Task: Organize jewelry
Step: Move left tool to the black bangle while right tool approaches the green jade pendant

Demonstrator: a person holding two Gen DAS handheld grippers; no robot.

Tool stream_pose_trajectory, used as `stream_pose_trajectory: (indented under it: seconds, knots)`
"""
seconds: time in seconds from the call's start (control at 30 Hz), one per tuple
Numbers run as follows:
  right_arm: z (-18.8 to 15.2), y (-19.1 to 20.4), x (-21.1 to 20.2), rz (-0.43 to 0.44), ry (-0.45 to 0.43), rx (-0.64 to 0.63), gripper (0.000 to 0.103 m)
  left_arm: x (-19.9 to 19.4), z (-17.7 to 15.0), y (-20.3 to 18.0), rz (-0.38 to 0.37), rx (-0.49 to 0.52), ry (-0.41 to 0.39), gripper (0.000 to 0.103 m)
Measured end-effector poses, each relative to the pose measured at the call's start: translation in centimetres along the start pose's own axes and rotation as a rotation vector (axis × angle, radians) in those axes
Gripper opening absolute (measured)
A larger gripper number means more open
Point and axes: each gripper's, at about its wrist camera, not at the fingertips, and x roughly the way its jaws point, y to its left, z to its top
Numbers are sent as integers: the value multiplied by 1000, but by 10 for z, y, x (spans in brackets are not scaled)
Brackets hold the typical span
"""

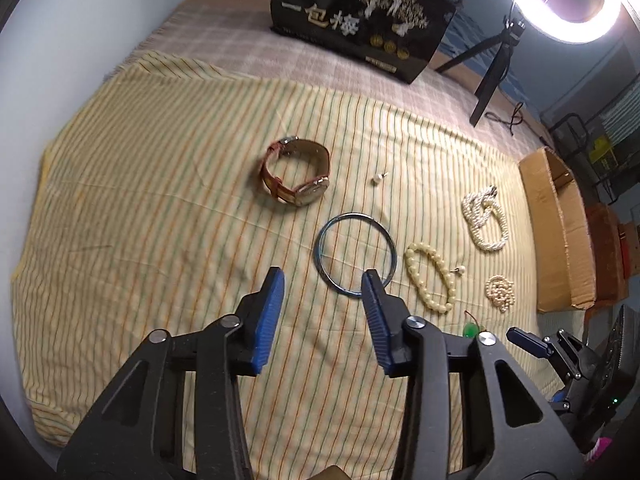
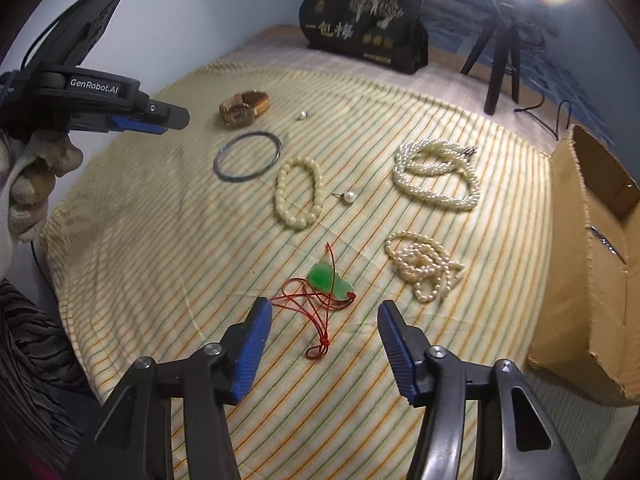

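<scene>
watch (image 1: pixel 298 174): brown strap, buckled in a loop, on its side at the far left.
bangle (image 1: pixel 355 255): thin blue-grey ring, flat, just nearer than the watch.
bead bracelet (image 2: pixel 298 193): cream beads, oval, flat beside the bangle.
pearl studs (image 2: pixel 347 196): two, one beside the bracelet, one near the watch.
pearl strands (image 2: pixel 436 174): coiled, right side.
jade pendant (image 2: pixel 330 280): green, on tangled red cord.
</scene>
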Motion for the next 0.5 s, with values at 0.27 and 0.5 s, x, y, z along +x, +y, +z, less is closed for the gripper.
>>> stream_pose_trajectory:
  seconds: [0.27, 0.5]
  knots:
    - [11, 7, 15, -14, 16, -49, 52, 35, 11, -1, 12, -33, 61, 28]
    - [17, 6, 25, -21, 38, -76, 47, 59, 19, 0, 64, -33, 87, 24]
